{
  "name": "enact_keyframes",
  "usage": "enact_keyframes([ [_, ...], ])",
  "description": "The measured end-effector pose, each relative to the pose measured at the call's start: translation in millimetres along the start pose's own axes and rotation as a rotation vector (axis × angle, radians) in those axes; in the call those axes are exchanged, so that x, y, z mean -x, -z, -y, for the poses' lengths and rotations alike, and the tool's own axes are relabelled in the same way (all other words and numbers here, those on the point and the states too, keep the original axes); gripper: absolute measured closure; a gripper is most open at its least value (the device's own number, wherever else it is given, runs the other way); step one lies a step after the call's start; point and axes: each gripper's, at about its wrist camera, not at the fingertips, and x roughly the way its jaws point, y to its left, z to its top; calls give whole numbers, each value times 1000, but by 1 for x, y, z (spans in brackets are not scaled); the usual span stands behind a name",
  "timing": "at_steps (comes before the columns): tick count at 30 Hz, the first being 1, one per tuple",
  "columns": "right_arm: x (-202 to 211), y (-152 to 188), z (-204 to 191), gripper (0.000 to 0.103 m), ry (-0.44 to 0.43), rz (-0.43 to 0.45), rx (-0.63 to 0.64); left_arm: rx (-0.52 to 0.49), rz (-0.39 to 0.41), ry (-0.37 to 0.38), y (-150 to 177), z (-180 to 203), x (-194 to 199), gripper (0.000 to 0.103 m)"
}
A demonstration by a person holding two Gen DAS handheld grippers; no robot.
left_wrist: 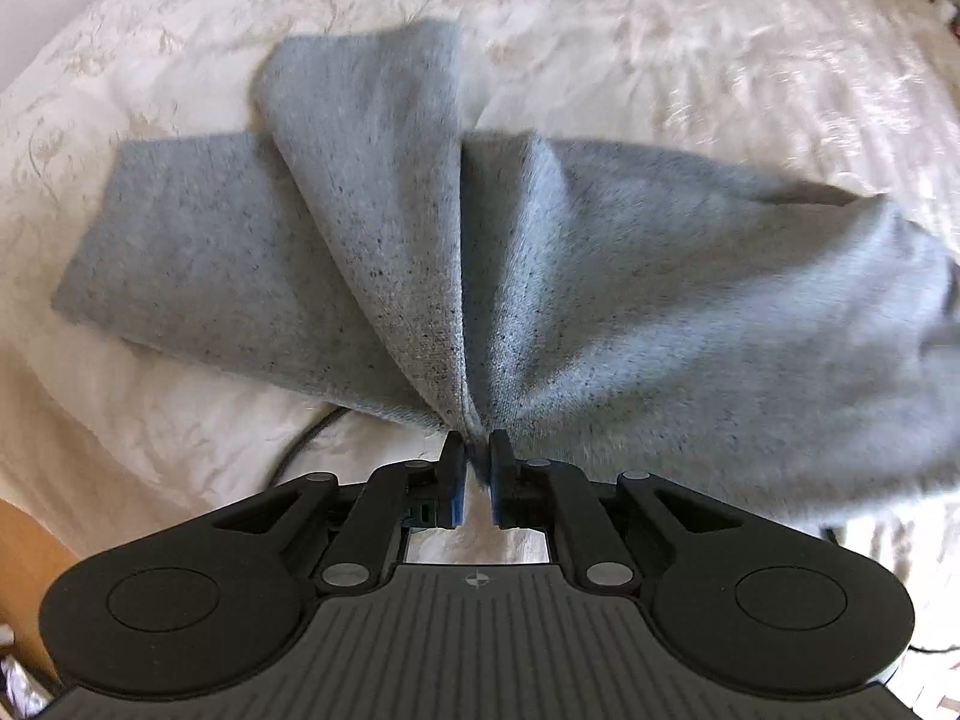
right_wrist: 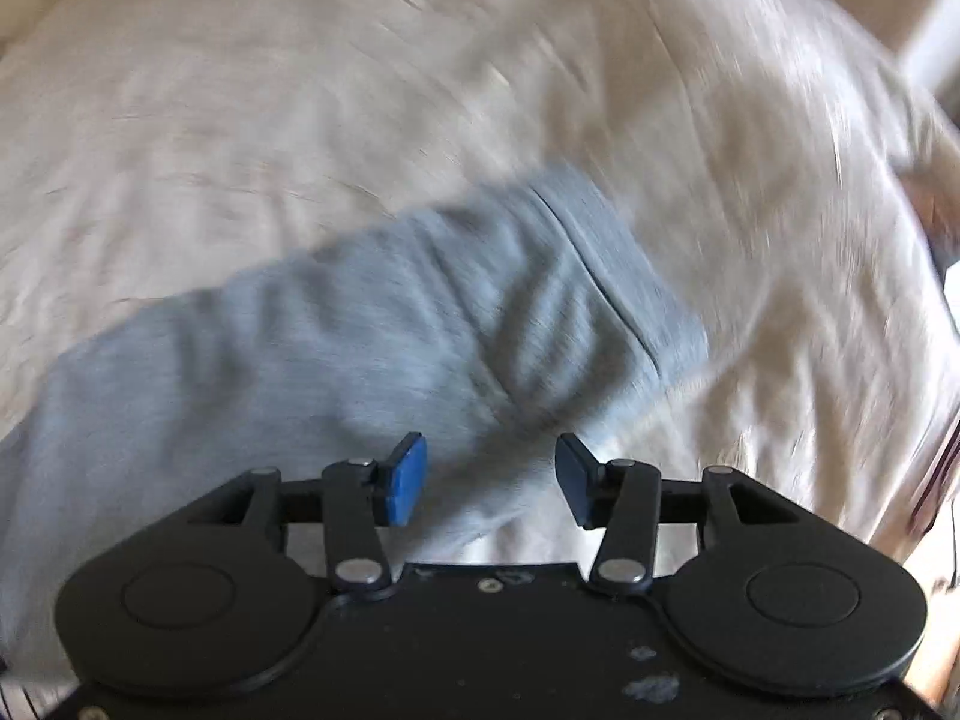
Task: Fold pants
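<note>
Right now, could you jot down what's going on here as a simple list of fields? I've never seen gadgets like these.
surface: cream bedspread with a faint woven pattern
garment: grey pants, partly lifted and bunched into folds
left gripper: shut on a pinch of the pants fabric, which fans out from it
right gripper: open, nothing pinched, over the pants
waistband: visible in the right wrist view, lying on the bedspread
cable: dark, on the bedspread under the pants' edge
fold: not finished

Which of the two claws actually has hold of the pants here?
The left claw: its pads pinch a gathered fold of the grey pants, lifting it off the bedspread. The right claw stands open above the pants, pads apart, gripping nothing.
</note>
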Motion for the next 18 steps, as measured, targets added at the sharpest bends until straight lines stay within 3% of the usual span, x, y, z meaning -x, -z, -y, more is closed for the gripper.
enact_keyframes([
  [5,41,7,-70,51,-262,97,149,-43,58,4,0,-25,15,93],
  [11,54,24,-210,49,-568,94,343,-29,72,22,-32,-86,-1,93],
  [14,53,34,-282,49,-665,56,393,-14,53,25,-59,-122,-21,93],
  [18,37,45,-361,49,-729,3,424,-2,25,7,-89,-165,-52,93],
])
